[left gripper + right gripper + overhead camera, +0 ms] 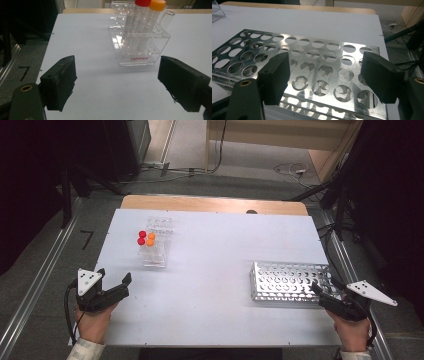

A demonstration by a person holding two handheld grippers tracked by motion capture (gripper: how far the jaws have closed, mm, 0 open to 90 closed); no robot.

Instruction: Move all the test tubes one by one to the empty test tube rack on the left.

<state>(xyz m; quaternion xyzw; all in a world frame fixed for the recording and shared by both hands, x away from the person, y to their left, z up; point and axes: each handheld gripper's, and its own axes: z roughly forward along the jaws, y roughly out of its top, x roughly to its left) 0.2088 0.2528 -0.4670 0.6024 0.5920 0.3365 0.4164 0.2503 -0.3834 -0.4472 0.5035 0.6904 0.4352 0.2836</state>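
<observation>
A clear plastic tube rack (pixel 154 251) stands on the left half of the white table (pixel 210 270). It holds capped tubes, two with red caps (pixel 142 237) and two with orange caps (pixel 150 239). My left gripper (pixel 115 275) hovers near the table's front left, short of that rack, open and empty. In the left gripper view the clear rack (pixel 136 56) stands ahead of the wide-apart jaws of the left gripper (pixel 117 82), with a red-capped tube (pixel 136 17) and an orange-capped tube (pixel 152 17) upright in it. A perforated metal rack (pixel 290 281) lies at the right. My right gripper (pixel 324 289) is open over its near right corner.
The metal rack (pixel 312 60) has many round holes, all empty, beneath the jaws of the right gripper (pixel 324 77). An uncapped glass tube (pixel 167 20) leans in the clear rack. A wooden strip (pixel 215 204) borders the table's far edge. Cables lie on the floor beyond.
</observation>
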